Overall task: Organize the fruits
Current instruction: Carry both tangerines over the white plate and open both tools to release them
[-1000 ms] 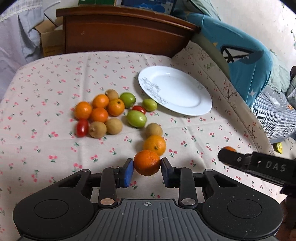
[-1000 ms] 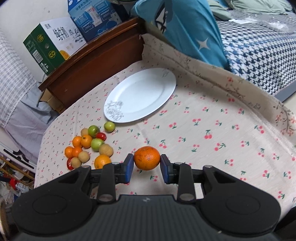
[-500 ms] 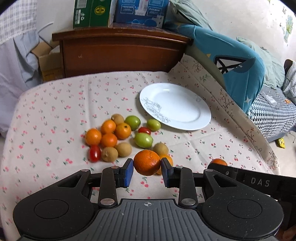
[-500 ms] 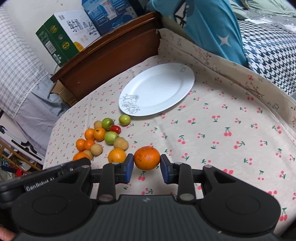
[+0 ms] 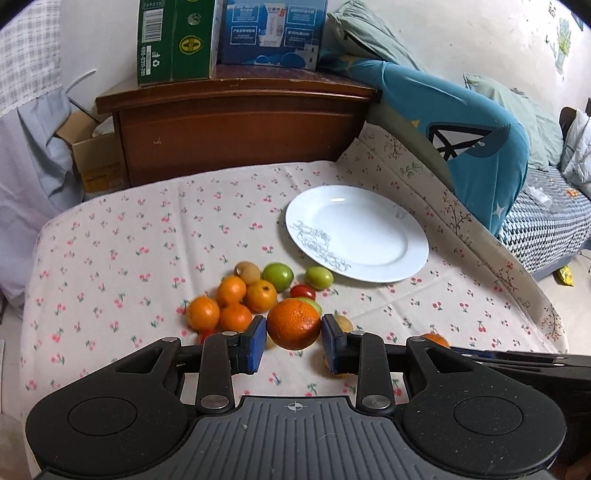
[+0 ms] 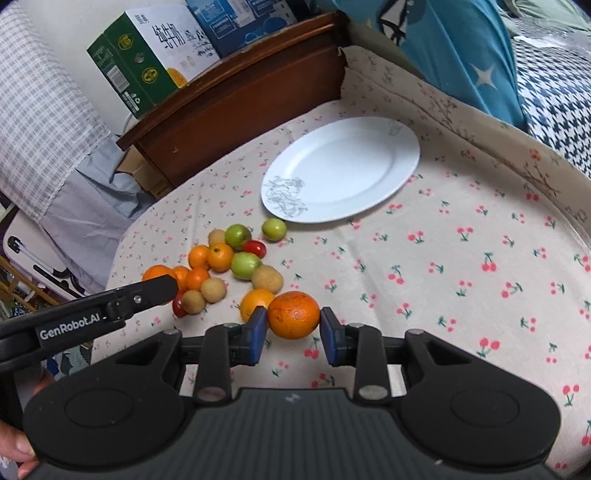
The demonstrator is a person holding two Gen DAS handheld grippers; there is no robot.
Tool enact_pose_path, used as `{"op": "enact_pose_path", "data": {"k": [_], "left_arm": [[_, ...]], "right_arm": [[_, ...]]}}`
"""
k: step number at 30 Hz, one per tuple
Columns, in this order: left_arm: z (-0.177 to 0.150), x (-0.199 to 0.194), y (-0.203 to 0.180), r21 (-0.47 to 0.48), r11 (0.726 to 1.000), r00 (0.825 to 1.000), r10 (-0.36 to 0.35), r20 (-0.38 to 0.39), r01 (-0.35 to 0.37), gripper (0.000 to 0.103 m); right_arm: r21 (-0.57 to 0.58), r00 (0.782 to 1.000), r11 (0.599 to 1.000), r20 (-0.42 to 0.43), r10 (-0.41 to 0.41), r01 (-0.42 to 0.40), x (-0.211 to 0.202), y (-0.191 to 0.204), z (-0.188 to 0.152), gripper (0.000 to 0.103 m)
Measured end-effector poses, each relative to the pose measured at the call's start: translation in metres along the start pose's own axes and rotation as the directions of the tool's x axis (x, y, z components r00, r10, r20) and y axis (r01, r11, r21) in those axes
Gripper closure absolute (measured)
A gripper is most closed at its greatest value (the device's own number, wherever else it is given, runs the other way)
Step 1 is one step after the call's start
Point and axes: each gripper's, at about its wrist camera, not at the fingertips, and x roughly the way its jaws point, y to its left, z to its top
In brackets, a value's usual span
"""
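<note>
Since 1.0 s ago: both wrist views sit higher and further back; the boxes on the wooden cabinet (image 5: pixel 236 122) now show fully, and the fruit cluster has slid toward the lower part of each frame. Grips unchanged.

Left gripper (image 5: pixel 293 339): blue pads pinching an orange (image 5: pixel 293 324), held above the cloth, overlapping the near edge of the cluster in view. Right gripper (image 6: pixel 293 326): pads pinching a second orange (image 6: pixel 293 314), also held off the table, just at 3 o'clock of a loose orange (image 6: pixel 255 301).

White plate (image 6: pixel 384 147): bare, at 1 o'clock of the cluster, well apart from both held oranges.

Count on the tablecloth (image 6: pixel 461 258), right wrist view:
- oranges, loose: 5 visible, with one at 9 o'clock partly behind the left gripper's arm, so possibly that is the one it holds
- green fruits: 3; the nearest one to the plate (image 6: pixel 273 229) lies just beside its rim
- brown round fruits: 4
- red tomatoes: 2; one (image 6: pixel 255 248) mid-cluster, one at 7 o'clock half hidden
- held oranges: 2

Cabinet top: 1 green box (image 6: pixel 140 62), 1 blue box (image 5: pixel 271 31).
</note>
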Motion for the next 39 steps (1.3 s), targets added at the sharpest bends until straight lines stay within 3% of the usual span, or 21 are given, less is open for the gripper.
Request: {"op": "enact_pose_path", "data": {"k": [10,16,39], "left_arm": [[0.032,0.023,0.004,0.031,0.999,0.999,-0.022,0.035,0.021,0.073],[0.052,0.049,0.004,0.037,0.998,0.997,-0.059,0.042,0.058,0.073],[0.079,0.145,-0.012,0.054,0.990,0.990,-0.127,-0.057,0.130,0.073]], "right_arm": [[-0.029,0.999,0.999,0.038,0.036,-0.035,0.007,0.007,0.028,0.072],[-0.015,0.999,1.000,0.052,0.003,-0.003,0.026,-0.003,0.055,0.072],[0.074,0.994,0.993,0.053,-0.092,0.088,0.090,-0.030,0.087,0.071]]}}
